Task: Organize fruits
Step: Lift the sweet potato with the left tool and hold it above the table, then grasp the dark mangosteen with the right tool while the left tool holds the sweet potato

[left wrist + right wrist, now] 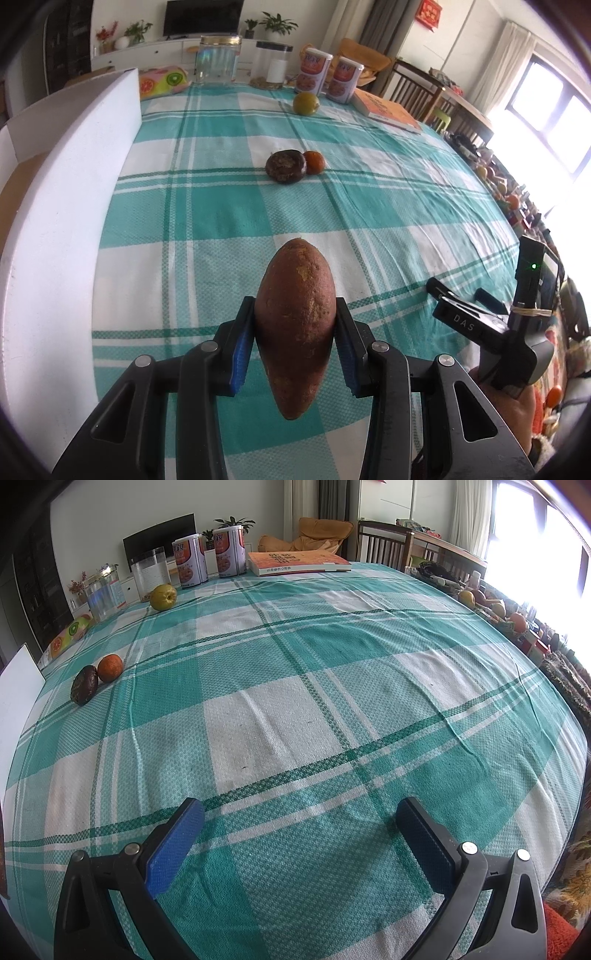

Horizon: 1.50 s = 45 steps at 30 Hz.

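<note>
My left gripper (pixel 295 317) is shut on a reddish-brown sweet potato (pixel 295 332), its blue pads pressing both sides; the potato is held off the checked green tablecloth (pixel 207 206), pointing away from me. Farther on lie a dark wrinkled fruit (pixel 286 165) touching a small orange (pixel 314 161), and a green-yellow pear (pixel 306 103) near the back. In the right wrist view the same dark fruit (pixel 84 689), orange (pixel 110 668) and pear (pixel 163 597) sit at the left. My right gripper (pixel 300 816) stands open over bare cloth, also seen low at the right (pixel 461 295).
A white foam board (pixel 70 192) walls the table's left side. At the back stand glass jars (pixel 218 59), two cans (pixel 328 75) and an orange book (pixel 388 110). More fruit and clutter (pixel 495 609) line the right edge by the window.
</note>
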Each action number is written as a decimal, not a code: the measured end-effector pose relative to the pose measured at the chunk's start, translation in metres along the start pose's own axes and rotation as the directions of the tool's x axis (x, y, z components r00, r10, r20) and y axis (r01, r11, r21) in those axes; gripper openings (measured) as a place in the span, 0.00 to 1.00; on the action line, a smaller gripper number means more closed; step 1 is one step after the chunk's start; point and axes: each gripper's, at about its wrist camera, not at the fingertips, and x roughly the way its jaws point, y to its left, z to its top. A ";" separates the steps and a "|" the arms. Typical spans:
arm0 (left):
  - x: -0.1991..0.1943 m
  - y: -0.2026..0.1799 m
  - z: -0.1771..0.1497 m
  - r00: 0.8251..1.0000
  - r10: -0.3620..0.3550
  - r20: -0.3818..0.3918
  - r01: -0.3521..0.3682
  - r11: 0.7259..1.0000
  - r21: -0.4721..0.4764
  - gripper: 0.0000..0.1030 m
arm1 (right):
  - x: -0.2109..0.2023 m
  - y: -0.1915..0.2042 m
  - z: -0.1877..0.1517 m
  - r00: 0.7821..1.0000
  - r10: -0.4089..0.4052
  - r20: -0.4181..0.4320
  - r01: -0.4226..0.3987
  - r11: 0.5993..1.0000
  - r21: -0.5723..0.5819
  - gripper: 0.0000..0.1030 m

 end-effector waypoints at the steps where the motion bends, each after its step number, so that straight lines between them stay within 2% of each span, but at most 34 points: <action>1: -0.001 0.001 -0.002 1.000 -0.003 -0.003 0.003 1.000 0.001 0.40 | 0.000 0.000 0.000 1.000 0.000 0.000 0.000 1.000 0.000 1.00; 18: -0.011 0.006 -0.010 0.997 -0.072 0.004 0.072 0.997 0.007 0.40 | 0.000 0.000 0.000 1.000 0.000 0.000 0.000 1.000 0.000 1.00; 31: -0.027 0.006 -0.012 0.996 -0.090 0.023 0.090 0.996 0.006 0.40 | 0.000 0.001 0.000 1.000 0.001 0.000 -0.001 1.000 0.000 1.00; 33: -0.032 0.005 -0.011 0.995 -0.100 0.028 0.100 0.995 0.001 0.40 | -0.001 -0.001 0.000 1.000 0.013 0.005 -0.013 1.000 0.007 1.00; 35: -0.041 0.006 -0.008 0.992 -0.122 0.042 0.123 0.992 -0.015 0.40 | -0.007 -0.010 -0.001 0.997 0.066 0.033 -0.067 0.996 0.055 1.00; 38: -0.061 0.012 -0.005 0.986 -0.141 0.085 0.144 0.989 -0.038 0.40 | -0.017 -0.026 0.001 0.979 0.186 0.084 -0.198 0.968 0.156 1.00; 41: -0.076 0.022 -0.003 0.983 -0.143 0.117 0.150 0.987 -0.050 0.40 | -0.021 -0.013 0.015 0.956 0.279 0.089 -0.289 0.949 0.129 1.00; 43: -0.080 0.029 -0.002 0.982 -0.144 0.124 0.153 0.986 -0.063 0.40 | -0.016 0.012 0.032 0.926 0.375 0.046 -0.377 0.923 0.079 0.97; 45: -0.082 0.034 -0.001 0.981 -0.147 0.125 0.157 0.985 -0.075 0.40 | -0.010 0.045 0.047 0.881 0.473 -0.012 -0.473 0.881 0.031 0.86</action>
